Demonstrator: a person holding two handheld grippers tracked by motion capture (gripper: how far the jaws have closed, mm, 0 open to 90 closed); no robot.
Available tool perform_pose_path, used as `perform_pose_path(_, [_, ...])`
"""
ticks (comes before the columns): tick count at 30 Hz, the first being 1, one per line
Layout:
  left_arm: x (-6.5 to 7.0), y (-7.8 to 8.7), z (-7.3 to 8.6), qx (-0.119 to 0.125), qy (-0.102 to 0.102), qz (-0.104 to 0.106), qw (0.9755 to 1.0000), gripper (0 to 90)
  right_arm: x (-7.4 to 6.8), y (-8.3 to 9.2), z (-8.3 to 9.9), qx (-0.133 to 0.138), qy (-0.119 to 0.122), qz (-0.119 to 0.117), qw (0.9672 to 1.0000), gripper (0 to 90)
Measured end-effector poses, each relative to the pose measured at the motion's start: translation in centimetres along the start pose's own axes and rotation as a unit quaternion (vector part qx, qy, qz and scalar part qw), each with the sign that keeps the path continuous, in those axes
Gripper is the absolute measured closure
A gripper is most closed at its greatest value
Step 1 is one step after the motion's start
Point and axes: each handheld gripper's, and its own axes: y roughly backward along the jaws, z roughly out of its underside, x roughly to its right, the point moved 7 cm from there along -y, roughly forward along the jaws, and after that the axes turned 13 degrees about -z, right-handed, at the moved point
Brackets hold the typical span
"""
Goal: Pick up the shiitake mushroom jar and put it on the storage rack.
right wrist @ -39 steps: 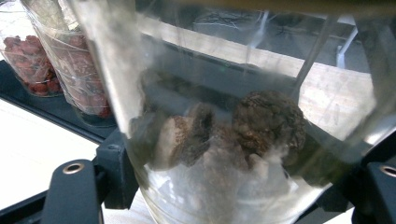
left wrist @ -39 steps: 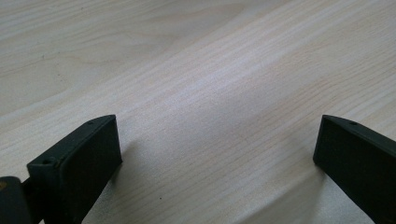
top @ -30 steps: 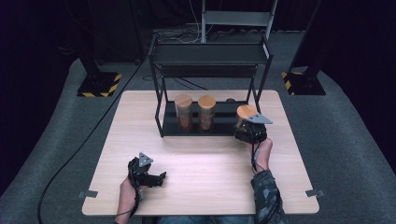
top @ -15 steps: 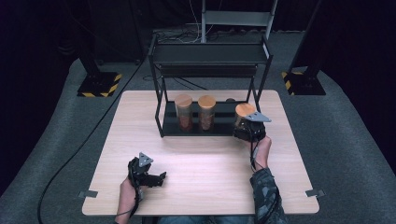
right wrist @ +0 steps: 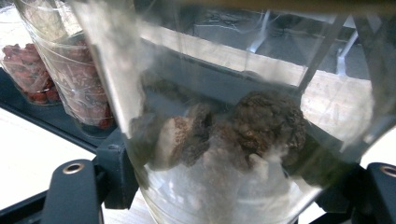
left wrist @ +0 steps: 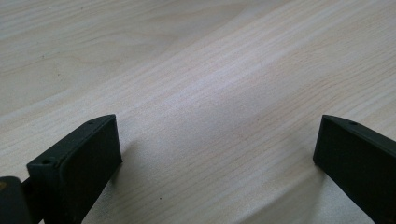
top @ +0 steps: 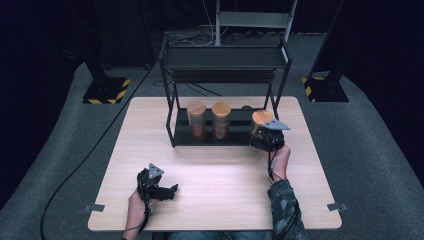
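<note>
- Right gripper [top: 265,136] of mine is clamped on a glass jar [right wrist: 224,140]; its jaws press the jar's sides low down, and dark lumps lie in the jar's bottom between them.
- Held jar, with its wooden lid [top: 262,117], sits at the right end of the black rack [top: 225,57], at the lower shelf's edge; whether it rests on the shelf I cannot tell.
- Two more jars [top: 197,120] of red bits stand on that shelf to the left of my right gripper, close together, a gap between them and the held jar.
- Left gripper [top: 167,190] of mine lies low over the bare table [left wrist: 201,70], well apart from the rack, its jaws wide apart with nothing between them.
</note>
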Motion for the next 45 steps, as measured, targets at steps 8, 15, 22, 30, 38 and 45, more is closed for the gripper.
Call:
perform_pose_path(8, [0.0, 0.0, 0.0, 0.000, 0.001, 0.000, 1.0000, 0.2, 0.0, -0.2, -0.2, 0.001, 0.000, 0.000, 1.0000, 24.7])
perform_pose_path(15, [0.0, 0.0, 0.0, 0.001, 0.001, 0.000, 1.0000, 0.3, 0.0, -0.4, -0.3, 0.000, 0.001, 0.000, 1.0000, 24.7])
perform_pose_path(22, [0.0, 0.0, 0.0, 0.001, 0.000, -0.001, 1.0000, 0.3, 0.0, -0.5, -0.4, 0.001, 0.002, 0.001, 1.0000, 24.7])
perform_pose_path(30, [0.0, 0.0, 0.0, 0.001, -0.001, -0.001, 1.0000, 0.3, 0.0, -0.8, -0.5, -0.001, 0.003, 0.000, 1.0000, 24.7])
perform_pose_path(38, [0.0, 0.0, 0.0, 0.001, -0.001, -0.002, 1.0000, 0.3, 0.1, -1.0, -0.7, -0.002, 0.003, 0.000, 1.0000, 24.7])
perform_pose_path(45, [0.0, 0.0, 0.0, 0.001, -0.001, -0.002, 1.0000, 0.3, 0.1, -1.2, -0.7, -0.004, 0.003, 0.000, 1.0000, 24.7])
